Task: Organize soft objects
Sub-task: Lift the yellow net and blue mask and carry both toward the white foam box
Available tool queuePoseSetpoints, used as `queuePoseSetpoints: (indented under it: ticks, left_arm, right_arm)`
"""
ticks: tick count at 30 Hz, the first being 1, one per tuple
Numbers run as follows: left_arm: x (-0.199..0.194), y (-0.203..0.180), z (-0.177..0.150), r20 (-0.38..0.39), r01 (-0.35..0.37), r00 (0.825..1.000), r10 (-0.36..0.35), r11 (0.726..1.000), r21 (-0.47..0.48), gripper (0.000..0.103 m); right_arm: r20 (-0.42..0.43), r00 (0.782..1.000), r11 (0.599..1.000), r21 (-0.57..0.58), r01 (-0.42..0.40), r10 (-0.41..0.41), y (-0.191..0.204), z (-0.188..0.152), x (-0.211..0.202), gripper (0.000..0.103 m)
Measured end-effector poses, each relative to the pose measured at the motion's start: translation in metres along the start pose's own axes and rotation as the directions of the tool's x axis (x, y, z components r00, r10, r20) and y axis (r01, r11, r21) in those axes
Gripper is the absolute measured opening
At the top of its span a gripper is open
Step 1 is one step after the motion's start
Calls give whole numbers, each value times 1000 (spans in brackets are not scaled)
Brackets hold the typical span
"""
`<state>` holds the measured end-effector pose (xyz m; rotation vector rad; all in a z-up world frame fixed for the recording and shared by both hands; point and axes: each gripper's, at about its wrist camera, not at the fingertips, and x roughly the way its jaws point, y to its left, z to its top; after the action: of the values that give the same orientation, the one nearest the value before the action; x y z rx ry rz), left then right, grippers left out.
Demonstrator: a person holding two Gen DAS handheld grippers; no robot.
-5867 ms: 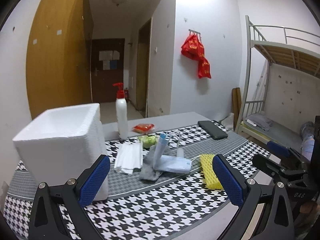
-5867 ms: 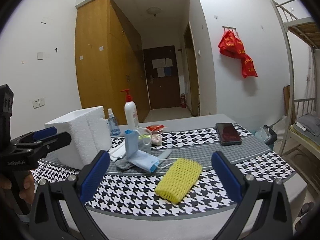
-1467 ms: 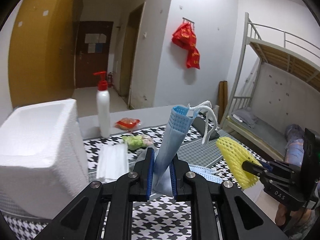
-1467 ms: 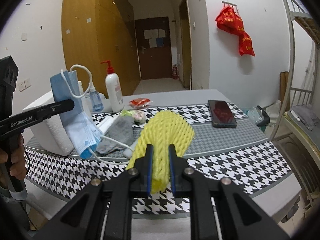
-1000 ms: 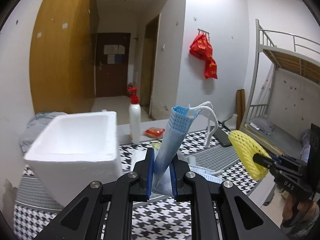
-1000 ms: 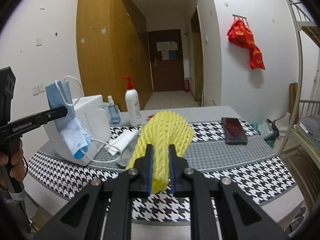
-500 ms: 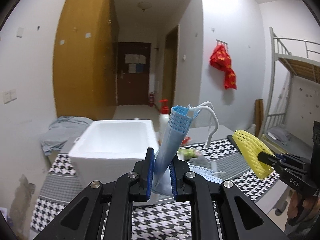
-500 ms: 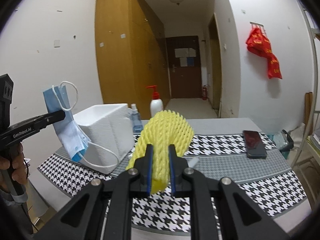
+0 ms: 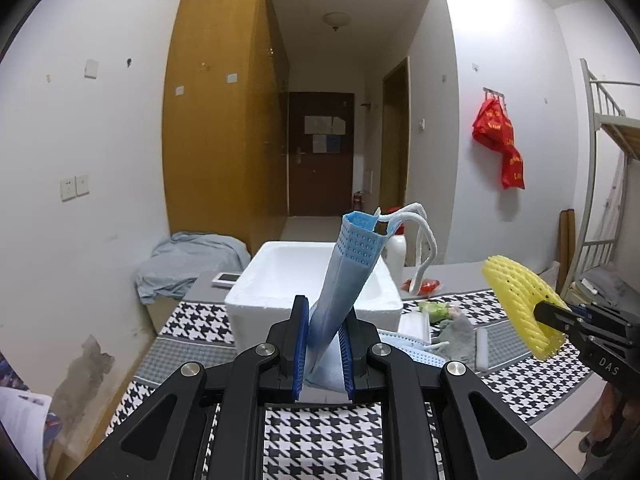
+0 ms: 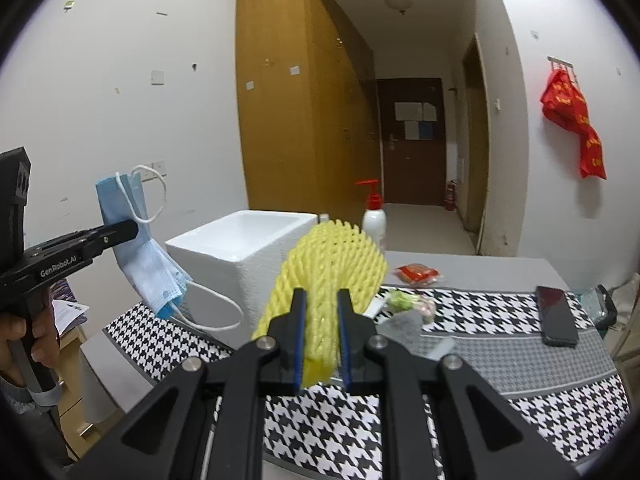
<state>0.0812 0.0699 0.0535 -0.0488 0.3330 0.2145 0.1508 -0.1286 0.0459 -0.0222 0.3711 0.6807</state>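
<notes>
blue face mask (image 9: 352,268) is pinched in the left gripper (image 9: 323,350), jaws closed on it, held up in front of the white foam box (image 9: 280,276). to the right, the right gripper (image 10: 322,338) is clamped on the yellow foam net (image 10: 328,260). nothing visible inside the box yet; grey sock (image 9: 454,326) and white masks (image 9: 414,326) remain on the table.

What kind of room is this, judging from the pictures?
Probably a dormitory room: a metal bunk bed stands by the wall, a tall wooden wardrobe lines the entry corridor, and a table holds everyday items.
</notes>
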Motion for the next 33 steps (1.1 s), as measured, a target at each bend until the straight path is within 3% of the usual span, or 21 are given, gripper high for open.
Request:
queuePoseSetpoints:
  ticks: [12, 33]
  left_arm:
    - [-5, 18, 2, 23, -68, 997, 68, 998, -16, 16]
    - [7, 34, 18, 46, -108, 993, 109, 994, -17, 16]
  right_arm:
    - [-16, 1000, 999, -27, -24, 24, 14, 2, 14, 18]
    - [8, 996, 993, -78, -83, 84, 41, 34, 39, 18]
